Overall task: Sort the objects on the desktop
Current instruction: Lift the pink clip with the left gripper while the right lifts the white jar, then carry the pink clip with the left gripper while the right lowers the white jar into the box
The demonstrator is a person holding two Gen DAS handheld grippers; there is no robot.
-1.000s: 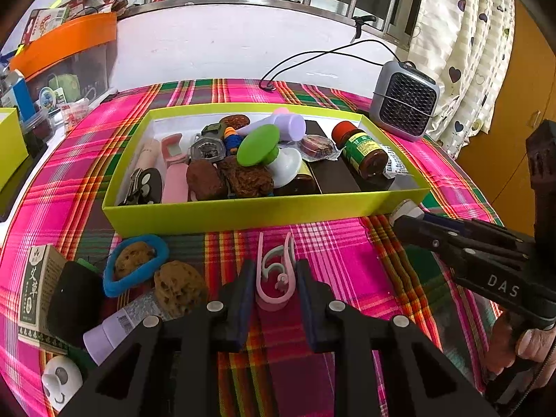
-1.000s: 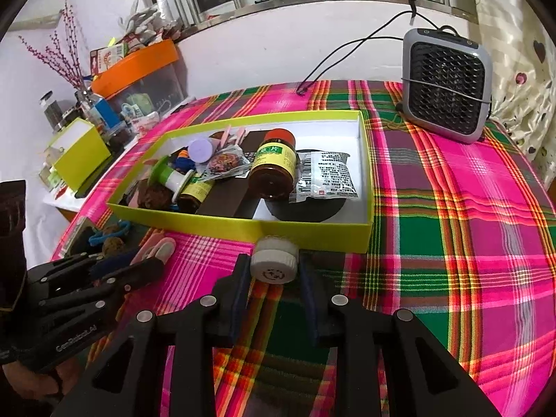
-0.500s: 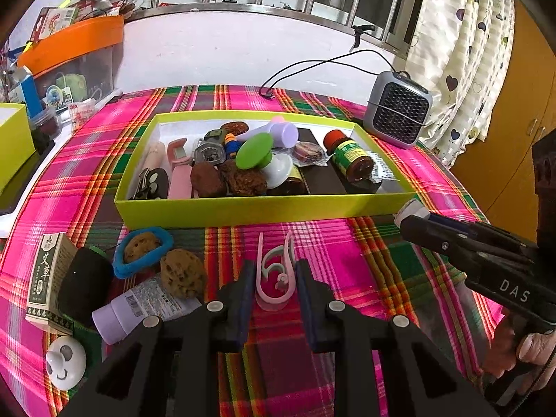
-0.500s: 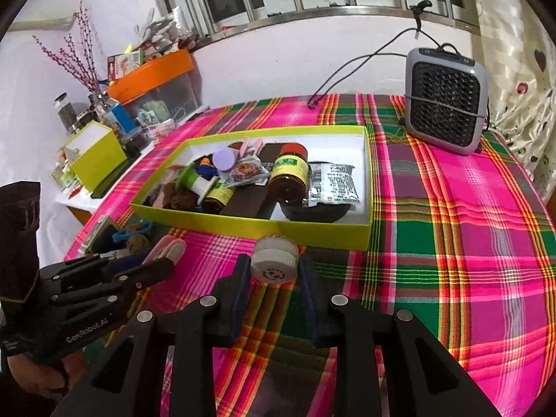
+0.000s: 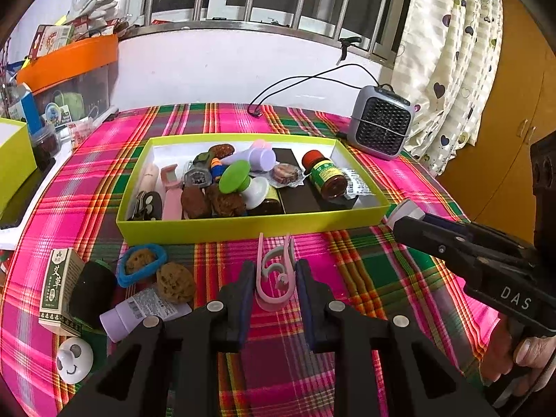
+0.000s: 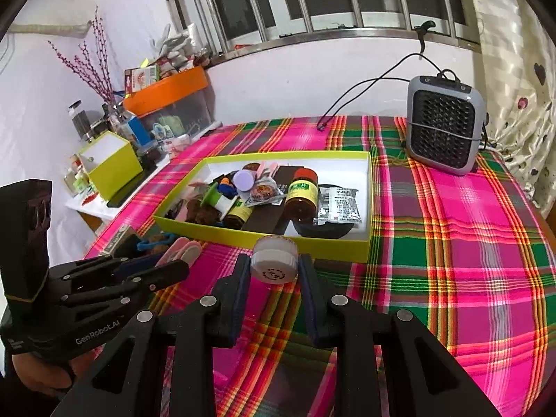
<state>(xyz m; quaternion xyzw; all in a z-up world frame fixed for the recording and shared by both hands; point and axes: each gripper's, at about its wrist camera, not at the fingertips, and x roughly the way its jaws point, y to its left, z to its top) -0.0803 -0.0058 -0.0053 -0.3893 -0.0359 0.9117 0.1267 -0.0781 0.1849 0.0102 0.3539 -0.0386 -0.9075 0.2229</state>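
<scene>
Fig. Two hand-held grippers above a tabletop [image 5: 399,271] w/ pink-green plaid cloth.

(a) Left gripper [image 5: 271,278]: fingers [image 5: 243,299] clamped on a pink plastic clip [image 5: 274,274], held upright, prongs pointing away from the camera, clear of the cloth. In the right wrist view the same gripper [image 6: 166,271] enters from the lower left w/ the clip [image 6: 180,248] at its tip.

(b) Right gripper [image 6: 274,274]: fingers [image 6: 307,299] clamped on a small white jar [image 6: 274,260], its round end facing the camera. In the left wrist view this gripper [image 5: 413,222] reaches in from the right, jar [image 5: 405,210] at its tip, just beside the tray's near right corner; a hand [image 5: 514,358] grips the handle.

(c) Yellow-green tray [image 5: 250,229], centre of tabletop, approx. half full: brown bottle w/ green label [image 5: 325,175], green-capped item [image 5: 234,172], lilac tube [image 5: 253,156], foil packet [image 6: 338,205], misc. small items.

(d) Loose items on the cloth, left of the clip: blue ring [image 5: 140,269], brown sponge [image 5: 175,286], lilac bottle [image 5: 146,312], green-white carton [image 5: 60,286], white smiley figure [image 5: 74,365].

(e) Grey fan heater [image 6: 444,123] at far right corner, cable running to the window sill.
</scene>
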